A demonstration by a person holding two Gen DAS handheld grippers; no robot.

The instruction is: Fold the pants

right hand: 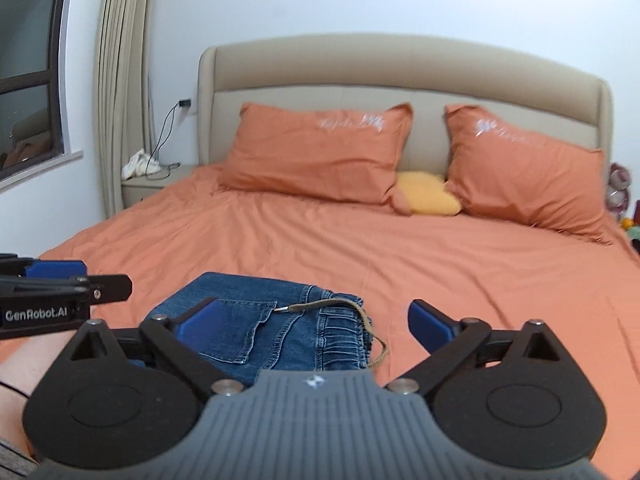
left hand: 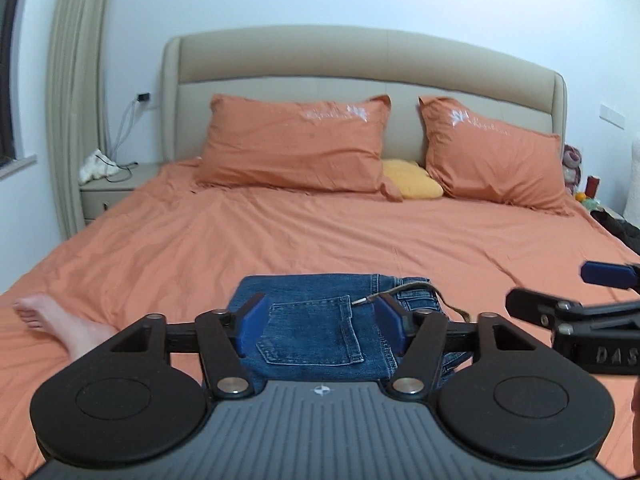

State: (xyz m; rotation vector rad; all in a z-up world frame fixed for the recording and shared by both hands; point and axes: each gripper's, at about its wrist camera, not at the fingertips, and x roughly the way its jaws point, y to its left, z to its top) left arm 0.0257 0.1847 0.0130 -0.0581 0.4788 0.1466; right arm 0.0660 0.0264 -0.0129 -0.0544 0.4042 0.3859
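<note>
Blue jeans (left hand: pixel 316 332) lie folded into a compact stack on the orange bed sheet (left hand: pixel 280 240), back pocket up, with a brown drawstring (left hand: pixel 400 292) trailing across the waistband. My left gripper (left hand: pixel 320 328) hovers above the stack, open, nothing between its blue pads (left hand: pixel 250 330). In the right wrist view the same jeans (right hand: pixel 260 320) sit just ahead, and my right gripper (right hand: pixel 316 324) is wide open and empty above their right side. The right gripper (left hand: pixel 600 304) also shows at the right edge of the left view, and the left gripper (right hand: pixel 60 284) at the left edge of the right view.
Two orange pillows (left hand: pixel 296 144) and a yellow cushion (left hand: pixel 412 180) lean on the beige headboard (left hand: pixel 360 56). A person's bare foot (left hand: pixel 48 316) rests on the sheet at the left. A nightstand (left hand: pixel 108 188) with cables stands by the curtain. Clutter (left hand: pixel 588 188) sits right of the bed.
</note>
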